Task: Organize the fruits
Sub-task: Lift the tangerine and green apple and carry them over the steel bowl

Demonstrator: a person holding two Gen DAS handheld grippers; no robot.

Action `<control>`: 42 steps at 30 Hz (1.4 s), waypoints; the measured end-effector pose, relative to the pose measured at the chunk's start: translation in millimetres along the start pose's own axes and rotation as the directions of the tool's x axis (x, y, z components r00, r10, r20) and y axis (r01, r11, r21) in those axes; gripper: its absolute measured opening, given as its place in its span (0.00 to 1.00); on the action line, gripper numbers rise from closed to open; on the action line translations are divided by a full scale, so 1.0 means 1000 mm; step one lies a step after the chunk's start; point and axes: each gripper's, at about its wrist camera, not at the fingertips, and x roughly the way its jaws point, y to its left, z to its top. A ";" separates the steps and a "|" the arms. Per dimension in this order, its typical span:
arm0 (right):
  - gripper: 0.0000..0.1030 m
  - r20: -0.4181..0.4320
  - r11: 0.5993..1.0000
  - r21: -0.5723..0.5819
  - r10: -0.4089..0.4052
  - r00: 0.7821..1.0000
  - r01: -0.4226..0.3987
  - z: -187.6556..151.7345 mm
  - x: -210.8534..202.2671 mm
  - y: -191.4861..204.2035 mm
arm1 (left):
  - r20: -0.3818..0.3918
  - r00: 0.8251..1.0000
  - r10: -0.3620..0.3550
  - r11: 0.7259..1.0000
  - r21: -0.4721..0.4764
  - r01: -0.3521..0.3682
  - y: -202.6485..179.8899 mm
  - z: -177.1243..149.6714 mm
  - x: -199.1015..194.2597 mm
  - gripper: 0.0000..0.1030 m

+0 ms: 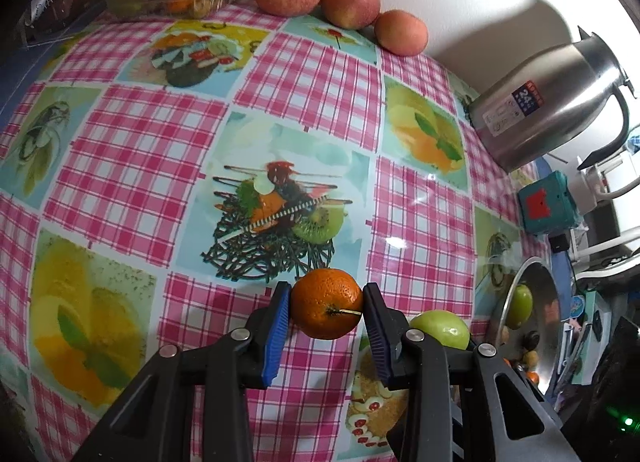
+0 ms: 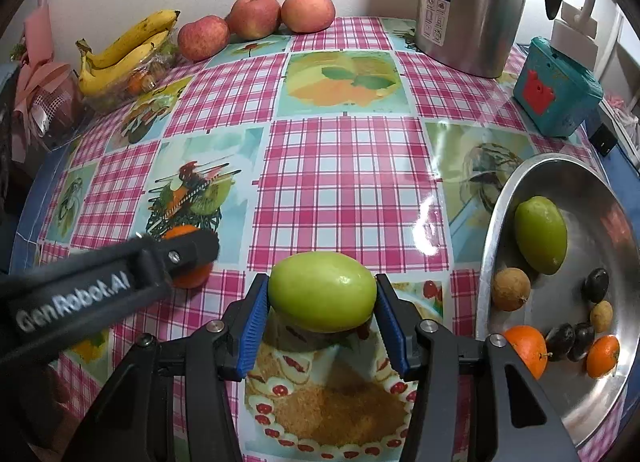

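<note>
Only the right wrist view shows the inside of the metal bowl (image 2: pixel 500 221) at the table's right edge, with fruit lying in it. The left gripper (image 1: pixel 326 312) reaches in low over the table (image 1: pixel 132 149), clamped on an orange (image 1: pixel 326 308). The right gripper (image 2: pixel 322 294), just beside it, is clamped on a green fruit (image 2: pixel 322 292) near the front edge.

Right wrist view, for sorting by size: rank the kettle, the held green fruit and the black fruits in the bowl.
1. kettle
2. green fruit, though nearness to the camera enlarges it
3. black fruits
</note>
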 end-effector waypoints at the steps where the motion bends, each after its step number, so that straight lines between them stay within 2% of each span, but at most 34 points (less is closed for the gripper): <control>1: 0.51 0.002 1.000 -0.002 -0.001 1.000 0.001 0.000 -0.002 -0.001 | 0.003 1.000 -0.001 1.000 0.000 0.001 0.000 0.000 -0.003 0.38; 8: 0.51 0.040 1.000 -0.011 -0.013 0.999 0.014 -0.001 -0.024 -0.002 | 0.040 0.999 -0.006 1.000 0.009 0.006 0.000 -0.002 -0.030 0.38; 21: 0.51 0.050 1.000 0.016 -0.011 0.999 0.010 -0.019 -0.061 -0.008 | 0.084 0.996 0.025 1.000 0.016 -0.027 0.012 -0.024 -0.067 0.37; 32: 0.51 0.067 0.999 0.037 -0.007 0.998 0.004 -0.038 -0.092 -0.013 | 0.124 0.992 -0.004 0.998 0.057 -0.003 0.003 -0.043 -0.096 0.37; 42: 0.51 0.067 0.998 0.060 -0.022 0.997 0.018 -0.049 -0.104 -0.025 | 0.129 0.991 0.019 0.995 0.090 -0.031 -0.007 -0.048 -0.096 0.37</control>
